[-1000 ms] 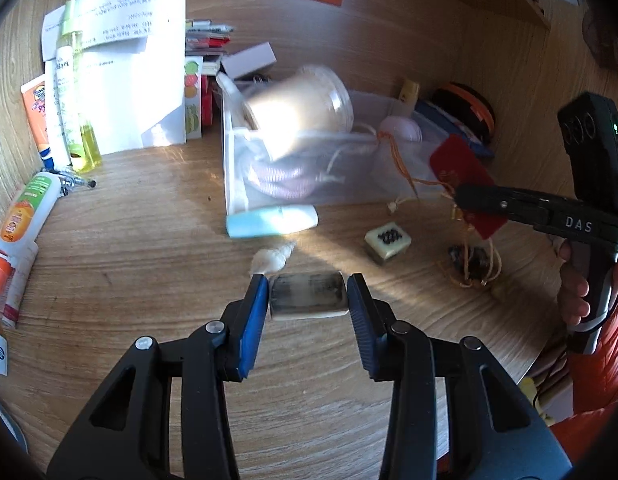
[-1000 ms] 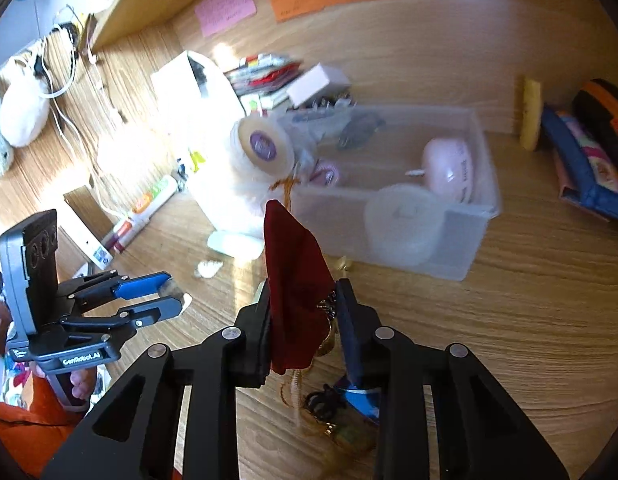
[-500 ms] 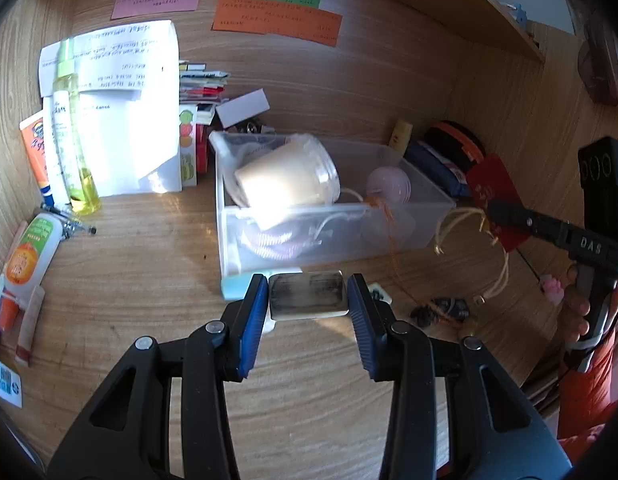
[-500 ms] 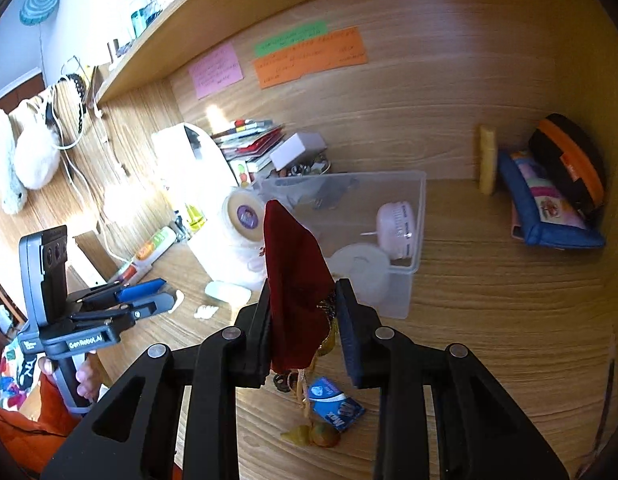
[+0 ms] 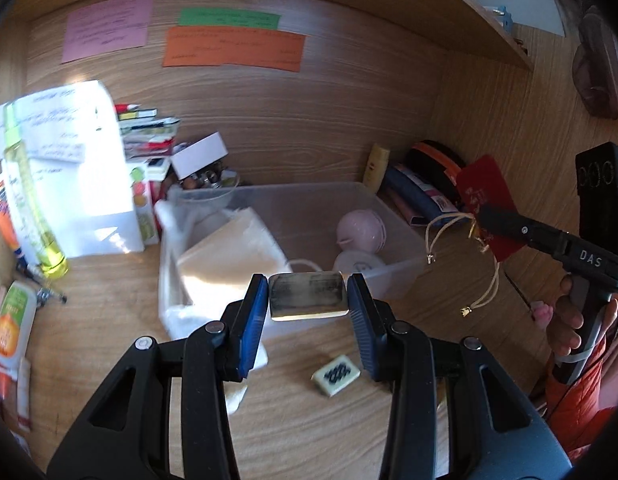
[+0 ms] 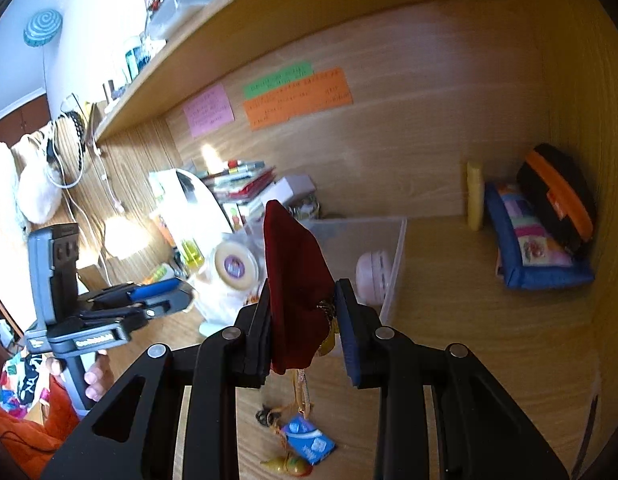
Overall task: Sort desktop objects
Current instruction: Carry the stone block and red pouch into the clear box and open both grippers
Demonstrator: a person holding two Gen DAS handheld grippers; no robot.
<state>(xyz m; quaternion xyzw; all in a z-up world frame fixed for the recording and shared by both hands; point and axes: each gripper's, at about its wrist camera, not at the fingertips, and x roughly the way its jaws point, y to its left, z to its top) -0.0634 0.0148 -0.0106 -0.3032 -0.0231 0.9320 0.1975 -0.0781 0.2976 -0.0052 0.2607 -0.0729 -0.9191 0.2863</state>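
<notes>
Where the left wrist view looks forward, left gripper (image 5: 307, 306) clamps a silver metal block (image 5: 307, 295) above the desk, before the clear bin (image 5: 397, 236). Right wrist view: right gripper (image 6: 303, 326) clamps a red pouch (image 6: 295, 280), cords dangling, near the bin.

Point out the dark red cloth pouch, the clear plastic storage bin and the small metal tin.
dark red cloth pouch (image 6: 295, 276), right wrist view, middle of its face.
clear plastic storage bin (image 5: 397, 280), left wrist view, near right wall.
small metal tin (image 5: 307, 294), left wrist view, facing side.
</notes>
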